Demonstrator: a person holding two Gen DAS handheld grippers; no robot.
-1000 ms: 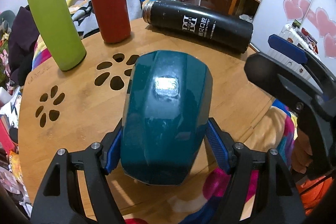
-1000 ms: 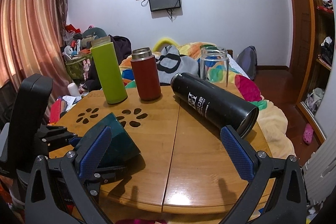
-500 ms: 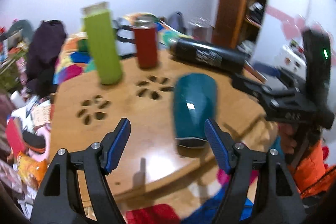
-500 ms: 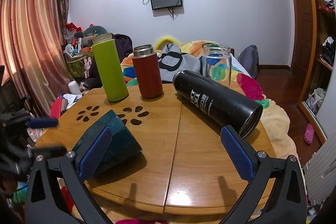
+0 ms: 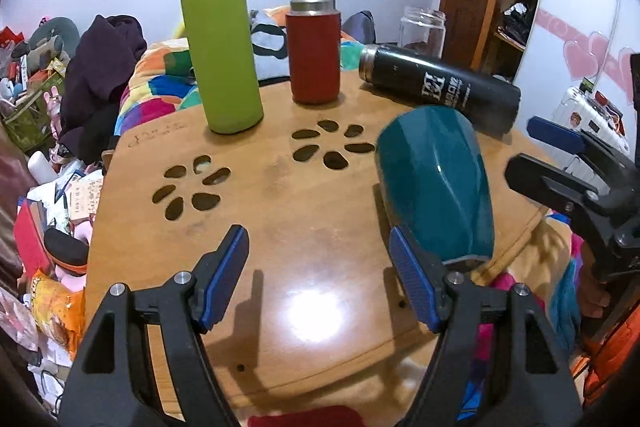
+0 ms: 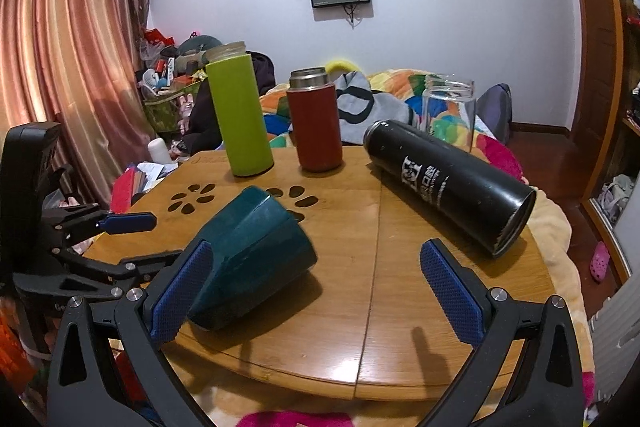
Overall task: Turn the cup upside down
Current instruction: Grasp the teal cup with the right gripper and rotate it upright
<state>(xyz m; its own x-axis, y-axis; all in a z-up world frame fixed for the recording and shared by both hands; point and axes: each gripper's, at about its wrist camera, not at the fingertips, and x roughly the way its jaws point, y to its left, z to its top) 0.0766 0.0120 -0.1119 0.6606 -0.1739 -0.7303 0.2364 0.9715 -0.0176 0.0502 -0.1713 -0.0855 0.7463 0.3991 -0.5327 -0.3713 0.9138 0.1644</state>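
Observation:
A dark teal cup (image 5: 436,183) lies on its side on the round wooden table (image 5: 280,227), also seen in the right wrist view (image 6: 252,255). My left gripper (image 5: 320,281) is open and empty, to the left of the cup and near the table's front edge; it also shows at the left of the right wrist view (image 6: 120,239). My right gripper (image 6: 316,291) is open and empty, its left finger just in front of the cup. It appears at the right of the left wrist view (image 5: 560,155).
A green bottle (image 5: 220,51) and a red flask (image 5: 314,47) stand at the back of the table. A black flask (image 5: 440,87) lies on its side behind the cup. A clear glass jar (image 5: 423,31) stands farther back. Clutter and bedding surround the table.
My left gripper opened, let go of the teal cup and pulled back and left. The cup now lies on its side on the table. The right gripper stayed open.

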